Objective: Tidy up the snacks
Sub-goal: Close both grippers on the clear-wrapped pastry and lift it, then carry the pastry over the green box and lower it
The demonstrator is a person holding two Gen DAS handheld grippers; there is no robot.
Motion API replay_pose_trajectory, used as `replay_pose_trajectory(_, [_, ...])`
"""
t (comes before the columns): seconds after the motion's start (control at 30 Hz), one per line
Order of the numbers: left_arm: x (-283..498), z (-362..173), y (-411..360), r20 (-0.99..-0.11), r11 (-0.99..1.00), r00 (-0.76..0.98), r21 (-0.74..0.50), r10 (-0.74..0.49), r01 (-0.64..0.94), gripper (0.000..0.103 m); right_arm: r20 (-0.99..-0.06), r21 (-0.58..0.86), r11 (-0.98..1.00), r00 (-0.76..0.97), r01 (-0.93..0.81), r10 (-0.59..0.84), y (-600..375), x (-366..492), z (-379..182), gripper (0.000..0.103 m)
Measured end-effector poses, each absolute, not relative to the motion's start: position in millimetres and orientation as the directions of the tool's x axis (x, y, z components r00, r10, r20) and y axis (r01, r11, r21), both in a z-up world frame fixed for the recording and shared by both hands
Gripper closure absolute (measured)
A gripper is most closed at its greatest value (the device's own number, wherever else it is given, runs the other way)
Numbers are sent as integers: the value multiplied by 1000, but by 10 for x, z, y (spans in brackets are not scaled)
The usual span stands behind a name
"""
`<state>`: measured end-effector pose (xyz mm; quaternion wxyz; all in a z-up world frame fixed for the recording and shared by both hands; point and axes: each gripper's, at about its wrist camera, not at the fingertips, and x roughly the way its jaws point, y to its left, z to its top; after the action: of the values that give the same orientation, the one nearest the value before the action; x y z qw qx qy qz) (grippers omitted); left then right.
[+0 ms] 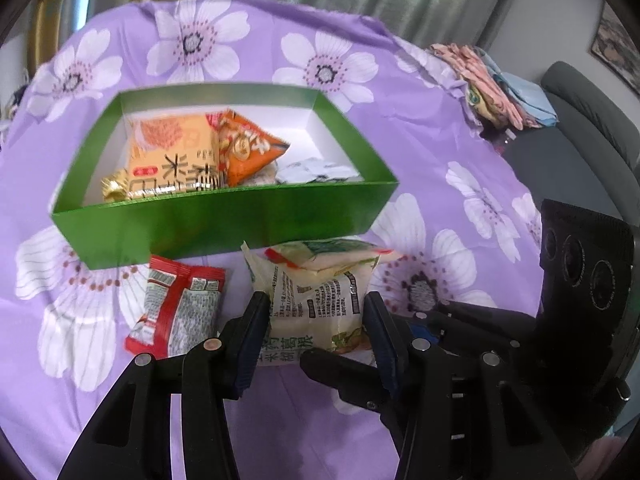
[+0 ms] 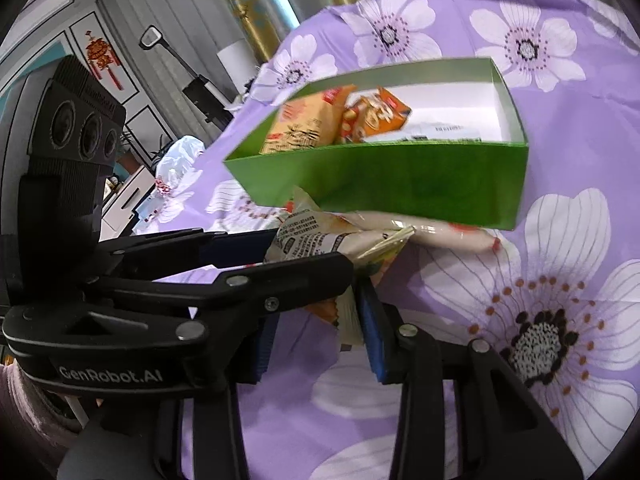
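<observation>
A green box (image 1: 224, 216) with a white inside sits on the purple flowered cloth and holds several snack packets, among them a tan one (image 1: 172, 156) and an orange one (image 1: 248, 144). In front of it lie a red packet (image 1: 176, 308) and a pale yellow-green packet (image 1: 320, 296). My left gripper (image 1: 316, 312) has a finger on each side of the pale packet and is shut on it. My right gripper (image 2: 320, 320) comes in from the right (image 1: 400, 364); its fingers are apart with the packet's lower end (image 2: 348, 320) between them. The green box also shows in the right wrist view (image 2: 400, 184).
The table carries a purple cloth with white flowers (image 1: 360, 420). A pile of folded coloured cloths (image 1: 492, 84) lies at the table's far right edge. A grey sofa (image 1: 580, 140) stands beyond it. Curtains hang behind the table.
</observation>
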<state>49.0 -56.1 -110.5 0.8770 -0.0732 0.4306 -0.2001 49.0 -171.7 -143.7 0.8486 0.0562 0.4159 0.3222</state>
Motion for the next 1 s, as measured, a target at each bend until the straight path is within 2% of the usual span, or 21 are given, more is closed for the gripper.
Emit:
replay_pose_trajectory(0.57, [-76, -485, -688, -647, 924, 663, -204, -376, 325, 54, -579, 286, 771, 539, -569, 612, -1774, -66, -849, 64])
replay_pose_trajectory(1.0, [-286, -227, -754, -601, 923, 706, -176, -375, 341, 54, -529, 229, 778, 596, -585, 604, -1858, -283, -584, 64])
